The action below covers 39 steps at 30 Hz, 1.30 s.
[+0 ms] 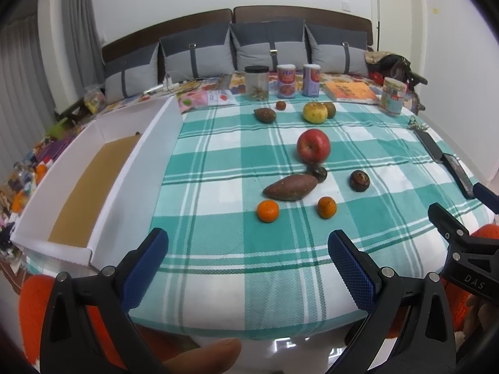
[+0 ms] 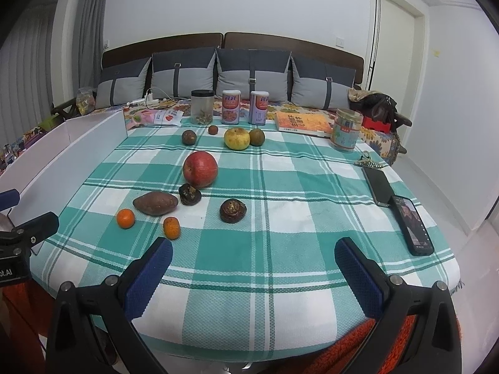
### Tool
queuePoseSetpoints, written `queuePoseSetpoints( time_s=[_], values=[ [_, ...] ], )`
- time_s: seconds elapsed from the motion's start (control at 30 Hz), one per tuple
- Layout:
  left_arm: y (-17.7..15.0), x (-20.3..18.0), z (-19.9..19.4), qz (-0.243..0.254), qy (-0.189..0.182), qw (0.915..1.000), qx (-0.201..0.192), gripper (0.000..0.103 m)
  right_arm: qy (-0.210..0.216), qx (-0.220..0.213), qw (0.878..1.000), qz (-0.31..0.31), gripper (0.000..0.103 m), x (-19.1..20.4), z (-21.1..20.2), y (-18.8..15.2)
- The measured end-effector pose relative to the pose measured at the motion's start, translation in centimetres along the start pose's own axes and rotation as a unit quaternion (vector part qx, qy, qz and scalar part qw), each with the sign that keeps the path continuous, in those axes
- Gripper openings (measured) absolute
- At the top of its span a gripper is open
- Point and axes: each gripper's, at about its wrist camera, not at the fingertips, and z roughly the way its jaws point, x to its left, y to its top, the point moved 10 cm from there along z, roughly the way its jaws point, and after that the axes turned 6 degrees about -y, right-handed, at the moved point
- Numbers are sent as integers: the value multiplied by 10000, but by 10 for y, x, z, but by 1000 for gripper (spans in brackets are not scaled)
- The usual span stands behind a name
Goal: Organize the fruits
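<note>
Your left gripper (image 1: 246, 261) hangs level with its jaws spread wide. Your right gripper (image 2: 253, 269) matches it, empty.

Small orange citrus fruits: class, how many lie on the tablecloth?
2. One orange fruit lies nearest the box; the other orange fruit lies right of it. Both are near the sweet potato.

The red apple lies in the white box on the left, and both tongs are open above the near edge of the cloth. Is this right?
Not quite. The red apple lies on the checked cloth, not in the white box; the left wrist view shows the box holding no fruit. Left tongs and right tongs are indeed open.
</note>
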Motion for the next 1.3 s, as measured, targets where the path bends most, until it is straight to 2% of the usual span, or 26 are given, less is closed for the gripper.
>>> queuePoseSetpoints(
  time_s=[0.17,1.3],
  values=[
    [-1,-2,0,17,0,10000,3,102,4,-95,10000,12,103,-1,-1,2],
    [-7,-6,6,19,-38,9999,98,102,34,23,10000,-16,103,2,11,-3]
  ],
)
